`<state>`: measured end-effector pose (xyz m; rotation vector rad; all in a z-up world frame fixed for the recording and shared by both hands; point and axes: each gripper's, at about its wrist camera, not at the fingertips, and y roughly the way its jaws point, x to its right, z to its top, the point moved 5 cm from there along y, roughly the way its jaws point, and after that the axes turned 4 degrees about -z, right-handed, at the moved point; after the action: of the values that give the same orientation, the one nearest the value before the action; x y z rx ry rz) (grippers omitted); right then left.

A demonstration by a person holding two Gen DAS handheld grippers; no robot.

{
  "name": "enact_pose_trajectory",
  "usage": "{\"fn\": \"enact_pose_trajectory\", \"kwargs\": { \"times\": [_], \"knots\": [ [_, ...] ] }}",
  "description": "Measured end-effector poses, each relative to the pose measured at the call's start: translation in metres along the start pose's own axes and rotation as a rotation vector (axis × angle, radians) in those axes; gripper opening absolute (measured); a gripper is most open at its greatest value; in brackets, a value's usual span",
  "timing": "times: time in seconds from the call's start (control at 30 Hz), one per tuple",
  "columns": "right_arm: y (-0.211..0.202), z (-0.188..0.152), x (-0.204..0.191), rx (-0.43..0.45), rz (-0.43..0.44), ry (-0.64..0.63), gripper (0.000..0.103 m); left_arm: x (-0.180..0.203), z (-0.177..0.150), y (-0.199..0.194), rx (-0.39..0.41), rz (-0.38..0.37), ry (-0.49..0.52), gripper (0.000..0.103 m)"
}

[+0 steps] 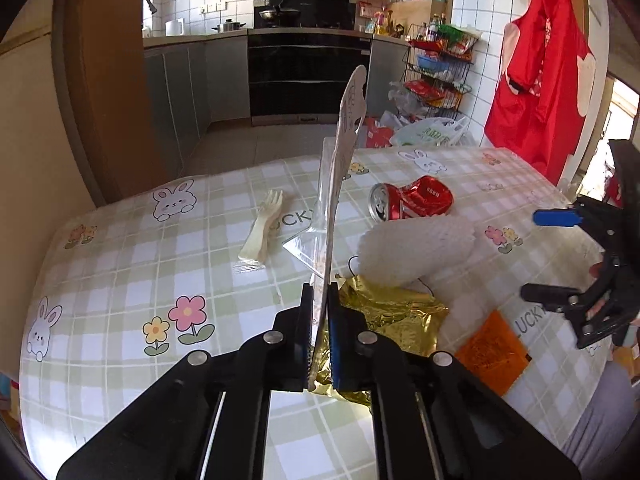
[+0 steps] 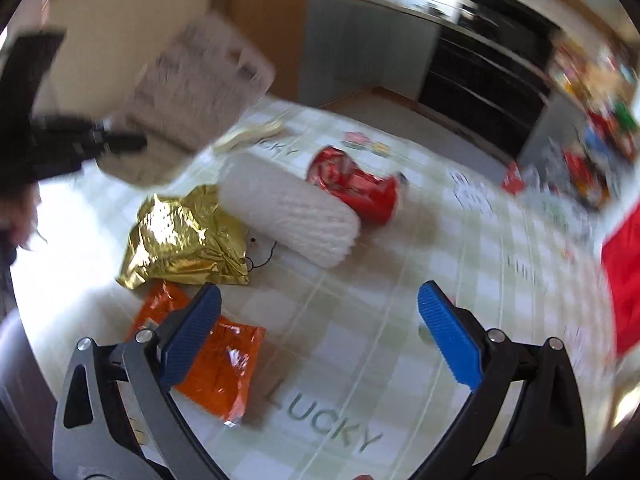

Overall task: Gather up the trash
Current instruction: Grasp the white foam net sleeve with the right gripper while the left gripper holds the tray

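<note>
Two words of print read clearly: "LUCKY" shows on the checked cloth (image 1: 120,264) of the bench, once partly behind the upright wrapper and once near the right claw, and again large in the right wrist view just ahead of that claw. Rabbits and flowers are drawn on the cloth too. Going left to right in the left wrist view, a pale fork (image 1: 262,226) lies flat on its clear sleeve; next the left claw (image 1: 319,332) is clamped tight on a flat wrapper (image 1: 344,152), which stands on edge above the bench, its small print too fine to read. Just under and right of that claw lies a crumpled gold foil bag (image 1: 394,314), touching a white foam net (image 1: 416,246) behind it. A crushed red can (image 1: 412,198) lies beyond the net, its white lettering unreadable. An orange packet (image 1: 494,350) lies flat nearer the bench edge, its print also illegible. At far right the right claw (image 1: 538,256) hangs over the bench with its jaws spread wide and nothing between them. In the right wrist view, which is blurred, its left pad covers part of the packet (image 2: 224,364), with the foil bag (image 2: 184,236), net (image 2: 296,216) and can (image 2: 356,188) lined up beyond, and the wrapper (image 2: 192,92) raised at upper left. Behind the bench are a dark oven, grey cabinets, a wire rack of packets and a red apron (image 1: 540,80) hung on the wall.
</note>
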<state>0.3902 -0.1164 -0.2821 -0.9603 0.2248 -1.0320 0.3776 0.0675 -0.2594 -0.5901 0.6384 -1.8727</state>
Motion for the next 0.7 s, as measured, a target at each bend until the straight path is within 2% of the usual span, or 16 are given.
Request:
{"fn": "enact_pose_trajectory", "kwargs": {
  "times": [0.13, 0.27, 0.37, 0.43, 0.5, 0.57, 0.7],
  "knots": [
    [0.030, 0.022, -0.015, -0.022, -0.054, -0.172, 0.096, -0.004, -0.004, -0.029, 0.054, -0.018, -0.053, 0.007],
    [0.054, 0.040, -0.024, -0.056, -0.067, -0.247, 0.077, -0.013, -0.016, -0.059, 0.100, -0.041, -0.157, 0.007],
    [0.070, 0.044, -0.027, -0.096, -0.091, -0.281, 0.077, -0.017, -0.029, -0.079, 0.132, -0.044, -0.214, 0.007],
    [0.077, 0.040, -0.027, -0.127, -0.085, -0.275, 0.068, -0.019, -0.039, -0.091, 0.147, -0.046, -0.249, 0.007],
    [0.075, 0.038, -0.026, -0.135, -0.063, -0.255, 0.048, -0.021, -0.050, -0.101, 0.160, -0.052, -0.292, 0.007],
    [0.065, 0.038, -0.025, -0.117, -0.024, -0.224, 0.033, -0.023, -0.062, -0.109, 0.167, -0.056, -0.339, 0.007],
    [0.036, 0.034, -0.023, -0.065, 0.013, -0.153, 0.027, -0.021, -0.079, -0.120, 0.180, -0.064, -0.410, 0.007]
  ]
}}
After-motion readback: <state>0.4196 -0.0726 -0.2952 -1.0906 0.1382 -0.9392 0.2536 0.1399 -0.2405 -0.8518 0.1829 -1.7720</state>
